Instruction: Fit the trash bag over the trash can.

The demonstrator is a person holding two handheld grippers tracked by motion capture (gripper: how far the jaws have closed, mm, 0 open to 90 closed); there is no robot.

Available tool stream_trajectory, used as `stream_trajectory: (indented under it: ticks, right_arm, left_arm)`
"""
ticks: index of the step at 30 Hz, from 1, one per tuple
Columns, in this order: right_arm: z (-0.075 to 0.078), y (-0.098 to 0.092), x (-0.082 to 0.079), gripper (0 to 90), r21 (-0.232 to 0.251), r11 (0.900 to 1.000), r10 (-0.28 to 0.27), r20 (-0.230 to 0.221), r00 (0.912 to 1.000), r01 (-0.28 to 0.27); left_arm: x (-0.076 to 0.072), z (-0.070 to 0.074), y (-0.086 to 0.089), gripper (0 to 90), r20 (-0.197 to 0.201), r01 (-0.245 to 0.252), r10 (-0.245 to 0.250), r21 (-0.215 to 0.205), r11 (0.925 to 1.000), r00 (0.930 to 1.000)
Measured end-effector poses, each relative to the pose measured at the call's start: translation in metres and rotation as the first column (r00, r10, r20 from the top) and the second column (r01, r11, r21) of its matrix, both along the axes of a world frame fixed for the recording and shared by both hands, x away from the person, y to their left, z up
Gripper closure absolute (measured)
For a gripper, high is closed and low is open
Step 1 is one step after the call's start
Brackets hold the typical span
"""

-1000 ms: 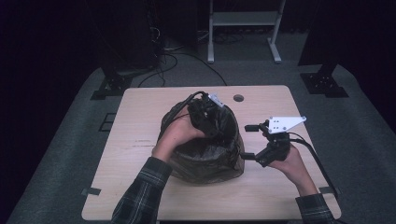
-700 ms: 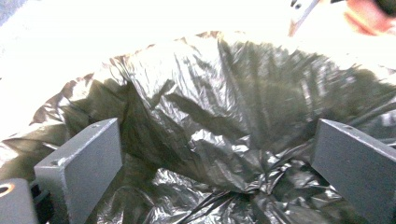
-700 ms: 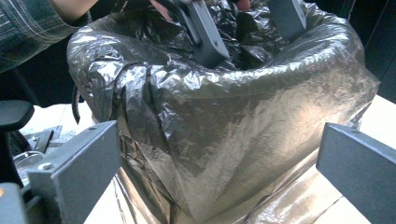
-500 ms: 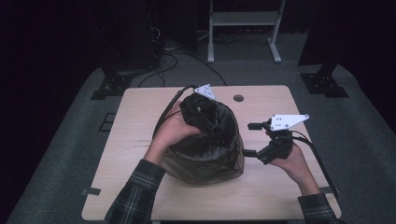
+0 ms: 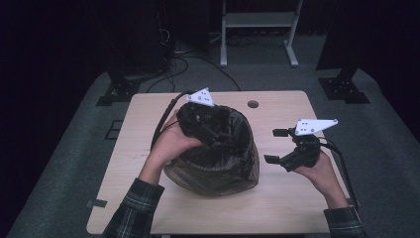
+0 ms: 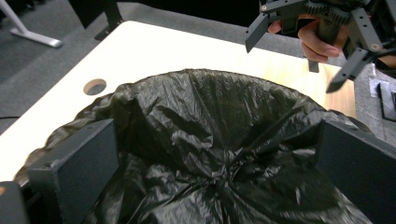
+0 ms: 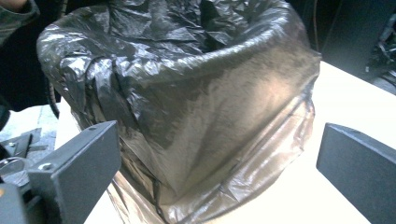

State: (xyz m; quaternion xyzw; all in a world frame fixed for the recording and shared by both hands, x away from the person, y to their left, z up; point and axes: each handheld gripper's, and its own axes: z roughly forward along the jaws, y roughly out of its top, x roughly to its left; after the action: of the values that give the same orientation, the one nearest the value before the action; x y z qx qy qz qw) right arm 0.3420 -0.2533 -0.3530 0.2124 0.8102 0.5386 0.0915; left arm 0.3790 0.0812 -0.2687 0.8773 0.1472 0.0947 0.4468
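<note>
Bin (image 5: 213,166) with black liner bag (image 5: 233,134) sat mid-table (image 5: 277,213), slightly left of centre, bag draped down over the rim and outer wall. Left gripper (image 5: 218,130) was down in the bin's mouth, jaws spread wide, crumpled liner (image 6: 219,154) bunched between them but not pinched as far as I could tell. Right gripper (image 5: 273,146) hung just right of the bin, clear of it, jaws also spread, nothing between them; its own view looked straight at the bag's outer skirt (image 7: 196,130).

Step in hand, by my read: seating the liner, left pushing the film down into the bin, right standing by.

Next move probably calls for the right to close in and pin the loose skirt or rim, while the left presses the bag to the bottom. Thin film, so it needs a light pinch and no dragging, else the bin tips or the bag pulls off the rim
</note>
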Motion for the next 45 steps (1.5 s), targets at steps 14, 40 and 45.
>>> stream_trajectory:
  ticks: [14, 40, 45]
  right_arm:
    - [-0.003, -0.031, -0.014, 0.0, -0.015, 0.997, -0.073, 0.0, 0.9973, 0.073]
    - [-0.029, -0.077, -0.049, 0.0, -0.031, 0.984, -0.175, 0.011, 0.9846, 0.175]
    - [-0.043, -0.083, -0.055, 0.0, -0.042, 0.981, -0.19, 0.005, 0.9818, 0.19]
  left_arm:
    - [-0.038, 0.006, 0.06, 0.0, 0.062, -0.054, 0.06, -0.105, 0.993, 0.9962]
    - [-0.111, -0.068, 0.159, 0.0, 0.078, -0.181, 0.194, -0.148, 0.9723, 0.9779]
    - [-0.12, -0.093, 0.169, 0.0, 0.067, -0.203, 0.213, -0.133, 0.9702, 0.9748]
